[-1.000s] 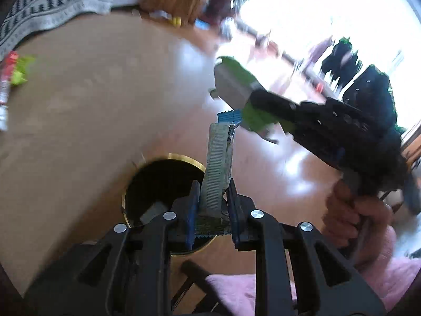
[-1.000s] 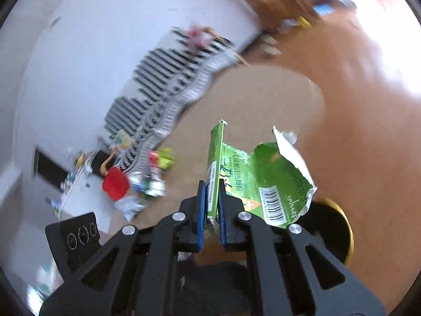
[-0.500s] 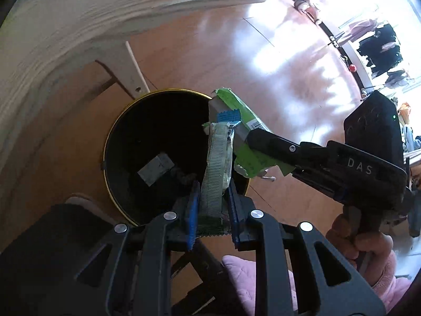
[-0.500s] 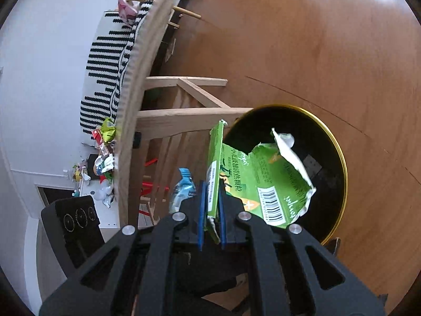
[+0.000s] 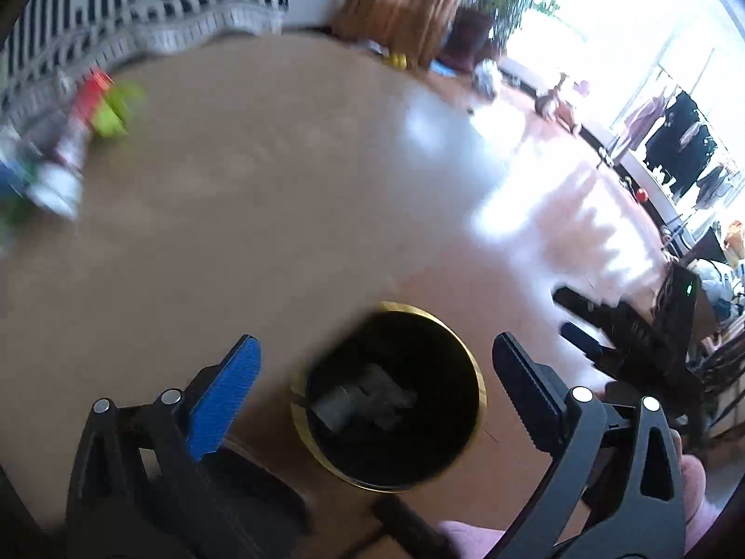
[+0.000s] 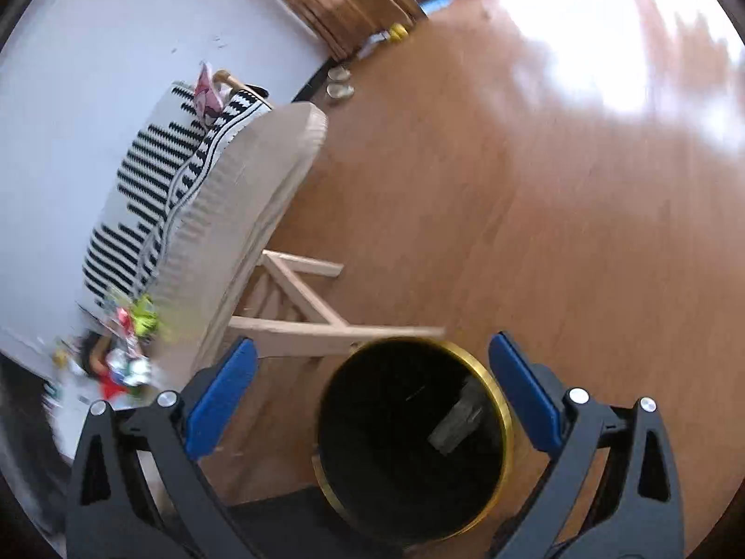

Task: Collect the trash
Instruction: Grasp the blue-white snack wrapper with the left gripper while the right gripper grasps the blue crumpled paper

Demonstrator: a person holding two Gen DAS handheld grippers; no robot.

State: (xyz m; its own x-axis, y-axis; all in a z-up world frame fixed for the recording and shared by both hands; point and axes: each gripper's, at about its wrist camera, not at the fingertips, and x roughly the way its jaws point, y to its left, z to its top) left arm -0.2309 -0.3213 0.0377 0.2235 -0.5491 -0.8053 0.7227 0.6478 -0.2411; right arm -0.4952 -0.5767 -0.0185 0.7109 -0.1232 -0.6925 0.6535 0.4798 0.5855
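A black bin with a gold rim (image 5: 476,375) stands on the wooden floor beside the round table; blurred grey scraps (image 5: 363,396) lie inside it. My left gripper (image 5: 377,372) hovers above the bin, its jaws opening wide with nothing between them. In the right wrist view the same bin's rim (image 6: 506,419) shows, with a grey scrap (image 6: 458,419) inside. My right gripper (image 6: 372,382) is over it too, jaws opening and empty. From the left wrist view the right gripper (image 5: 605,326) is a dark blur at the right. More trash (image 5: 98,107) lies on the tabletop's far left.
The pale round tabletop (image 5: 233,195) fills the left wrist view; its edge (image 6: 242,214) and wooden legs (image 6: 298,298) stand just left of the bin. A striped cloth (image 6: 153,177) hangs behind. Colourful litter (image 6: 125,344) sits at the table's far side. Sunlit wooden floor (image 6: 558,186) spreads right.
Both grippers have opened. The grey wrapper has left the left jaws and the green carton the right jaws; neither shows now. The left view has swung up over the tabletop.
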